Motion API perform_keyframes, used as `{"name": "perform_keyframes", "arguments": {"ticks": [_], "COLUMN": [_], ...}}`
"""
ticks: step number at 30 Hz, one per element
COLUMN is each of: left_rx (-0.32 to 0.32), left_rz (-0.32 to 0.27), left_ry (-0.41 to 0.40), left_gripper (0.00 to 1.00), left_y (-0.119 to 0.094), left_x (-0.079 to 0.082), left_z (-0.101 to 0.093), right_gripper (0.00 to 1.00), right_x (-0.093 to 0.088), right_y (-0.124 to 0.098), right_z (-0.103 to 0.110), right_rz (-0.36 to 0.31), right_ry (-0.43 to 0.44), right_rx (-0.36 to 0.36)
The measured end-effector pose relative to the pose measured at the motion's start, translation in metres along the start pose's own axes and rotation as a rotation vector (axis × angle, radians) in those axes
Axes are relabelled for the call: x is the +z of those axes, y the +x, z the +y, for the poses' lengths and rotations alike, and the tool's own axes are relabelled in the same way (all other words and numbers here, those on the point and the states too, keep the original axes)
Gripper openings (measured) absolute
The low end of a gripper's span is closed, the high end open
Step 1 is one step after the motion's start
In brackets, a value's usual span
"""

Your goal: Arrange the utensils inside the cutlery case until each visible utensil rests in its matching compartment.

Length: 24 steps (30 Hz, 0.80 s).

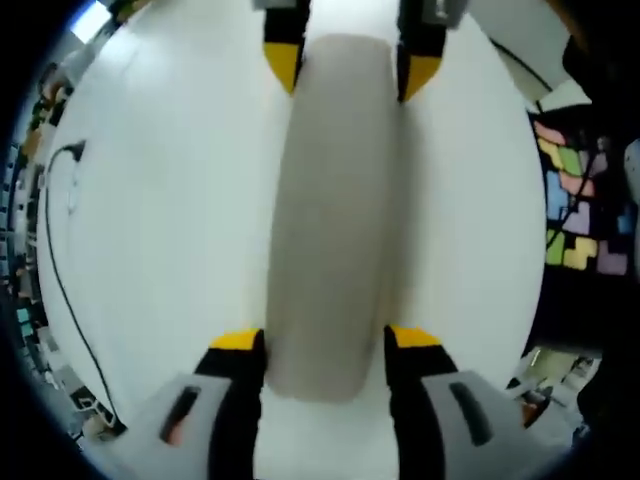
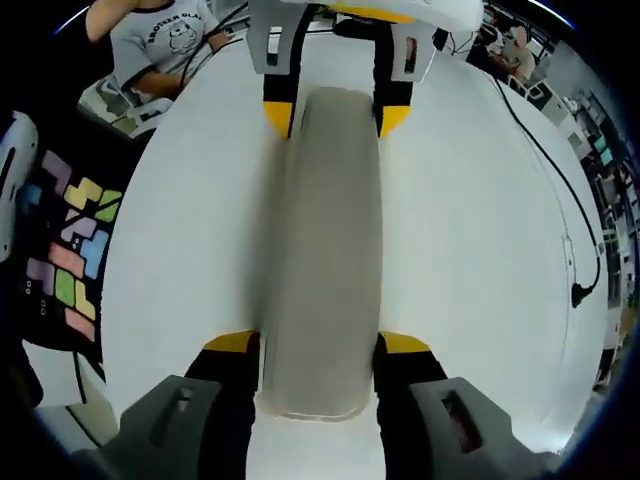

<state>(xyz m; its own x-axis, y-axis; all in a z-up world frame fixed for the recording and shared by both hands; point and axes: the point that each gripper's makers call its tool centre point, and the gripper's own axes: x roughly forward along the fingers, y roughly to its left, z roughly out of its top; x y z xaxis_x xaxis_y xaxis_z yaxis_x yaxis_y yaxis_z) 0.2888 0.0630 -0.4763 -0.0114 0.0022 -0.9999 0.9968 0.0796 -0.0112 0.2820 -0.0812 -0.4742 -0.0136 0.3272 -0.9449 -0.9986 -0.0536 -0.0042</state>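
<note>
A long grey cutlery case (image 1: 330, 210) with rounded ends lies on the white table (image 1: 150, 200). It is closed, so its inside is hidden. My left gripper (image 1: 325, 340) grips the near end in the left gripper view, with a yellow-tipped jaw pressed on each long side. My right gripper (image 1: 350, 65) clasps the far end there. In the right gripper view the case (image 2: 325, 250) runs away from my right gripper (image 2: 318, 343), which is shut on its near end. The left gripper (image 2: 335, 115) holds the opposite end.
A black cable (image 1: 55, 260) curves over the table on one side, also seen as a cable (image 2: 560, 190) ending in a plug. A mat of coloured puzzle tiles (image 2: 75, 250) lies beyond the table edge. A seated person in a grey shirt (image 2: 160, 40) is at the far corner.
</note>
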Motion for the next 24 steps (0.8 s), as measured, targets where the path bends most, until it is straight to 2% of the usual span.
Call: {"name": "perform_keyframes", "arguments": {"ticks": [4,9,19,24], "left_rx": [0.000,-0.001,0.004,0.002], "left_rz": [0.017,-0.063,-0.056,-0.045], "left_ry": [-0.007,-0.016,-0.009,0.024], "left_gripper": [0.48,0.46,0.45,0.45], "left_y": [-0.0008,-0.0024,-0.0018,-0.0016], "left_x": [-0.0011,-0.0029,-0.0011,0.0004], "left_z": [0.0030,0.0036,0.0032,0.0032], "right_gripper": [0.47,0.45,0.44,0.44], "right_x": [0.0024,0.0047,0.0055,0.0042], "right_y": [0.0010,0.0018,0.0015,0.0002], "right_z": [0.0003,0.0035,0.0031,0.0050], "right_rz": [-0.026,-0.025,-0.049,-0.059], "right_ry": [0.034,0.060,0.105,0.123], "right_rx": [-0.015,-0.025,-0.043,-0.075]}}
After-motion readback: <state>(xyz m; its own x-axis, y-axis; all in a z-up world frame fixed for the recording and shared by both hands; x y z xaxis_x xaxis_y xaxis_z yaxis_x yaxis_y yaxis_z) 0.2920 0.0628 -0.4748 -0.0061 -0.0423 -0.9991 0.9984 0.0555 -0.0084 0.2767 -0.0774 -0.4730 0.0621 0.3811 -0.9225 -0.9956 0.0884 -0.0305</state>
